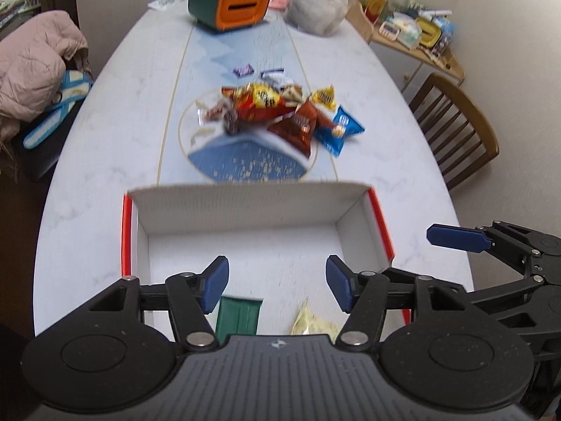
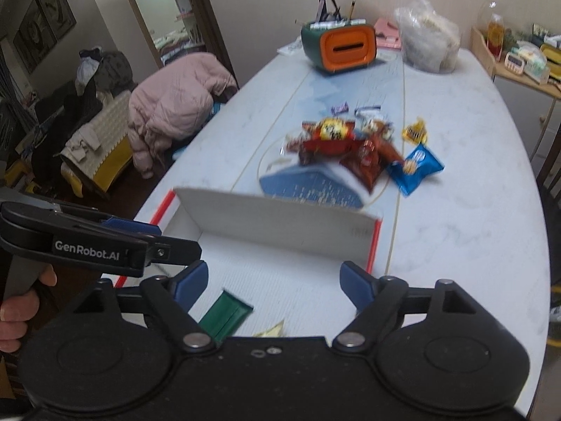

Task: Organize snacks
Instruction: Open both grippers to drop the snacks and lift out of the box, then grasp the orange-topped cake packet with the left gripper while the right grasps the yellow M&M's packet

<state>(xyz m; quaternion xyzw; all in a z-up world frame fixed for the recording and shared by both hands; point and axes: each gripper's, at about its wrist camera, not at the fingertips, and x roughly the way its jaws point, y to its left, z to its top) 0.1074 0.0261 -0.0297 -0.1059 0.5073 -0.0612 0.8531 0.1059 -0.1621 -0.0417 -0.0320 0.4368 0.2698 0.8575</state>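
Note:
A white cardboard box (image 1: 245, 207) with red edges sits open at the near end of the table; it also shows in the right wrist view (image 2: 273, 221). Inside lie a green packet (image 1: 238, 315) and a pale yellow packet (image 1: 312, 322). A pile of snack bags (image 1: 273, 105) lies beyond the box, with a blue bag (image 1: 345, 128) at its right. My left gripper (image 1: 277, 287) is open and empty above the box. My right gripper (image 2: 273, 286) is open and empty over the box too, just right of the left one.
A green and orange holder (image 1: 229, 1) and a clear plastic bag (image 1: 313, 3) stand at the table's far end. A wooden chair (image 1: 455, 126) is at the right. A pink jacket (image 2: 175, 101) lies on a chair at the left.

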